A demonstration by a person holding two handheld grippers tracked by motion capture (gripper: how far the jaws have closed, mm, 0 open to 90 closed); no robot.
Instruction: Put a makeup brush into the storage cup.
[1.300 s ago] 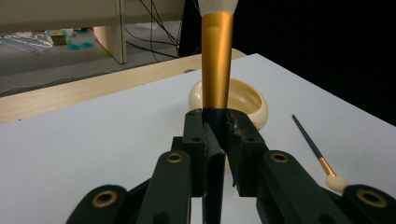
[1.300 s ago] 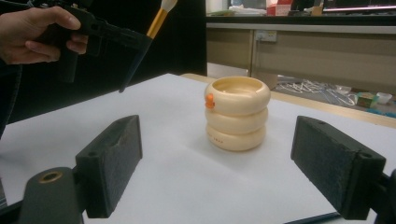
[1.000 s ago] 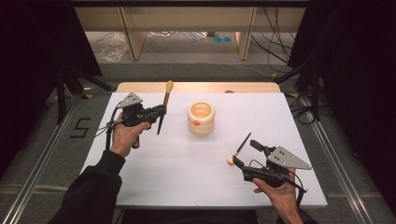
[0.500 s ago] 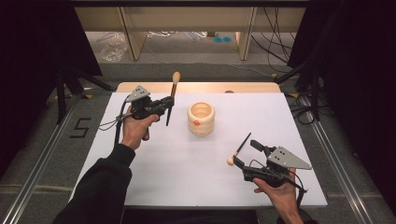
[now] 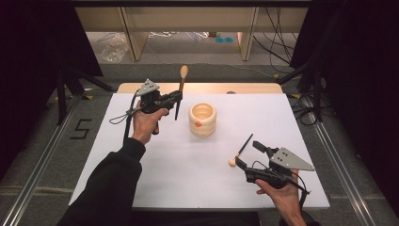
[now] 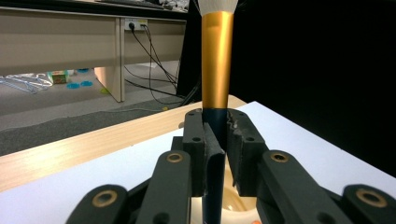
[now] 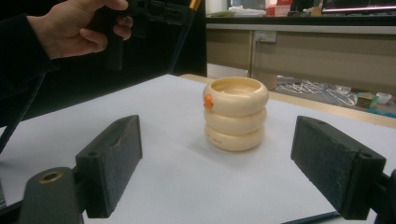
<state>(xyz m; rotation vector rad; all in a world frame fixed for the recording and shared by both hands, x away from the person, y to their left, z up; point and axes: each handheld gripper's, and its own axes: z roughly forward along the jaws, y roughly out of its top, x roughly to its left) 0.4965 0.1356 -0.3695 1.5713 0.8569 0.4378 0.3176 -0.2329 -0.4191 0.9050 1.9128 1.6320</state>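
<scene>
My left gripper (image 5: 177,97) hovers above the white table, left of a cream ringed cup (image 5: 203,119) with an orange dot. It is shut on a makeup brush (image 5: 181,83) that stands nearly upright, pale head up. In the left gripper view the pads (image 6: 240,140) pinch the brush's dark handle just below its gold ferrule (image 6: 217,60). My right gripper (image 5: 249,154) rests low at the front right, jaws wide apart, facing the cup (image 7: 236,114). A second brush (image 5: 241,149) lies flat on the table at those jaws' tips, pale head toward the front, and I cannot tell whether it touches them.
The white tabletop (image 5: 179,174) ends in a wooden strip (image 5: 202,87) at the far edge. Beyond it are desk legs, cables and bits of clutter on the floor (image 5: 113,49). Dark stands and rails flank both sides.
The left gripper has carried its brush to the right and farther away, closer to the cup, and the brush now stands more upright. The right gripper has stayed put.
</scene>
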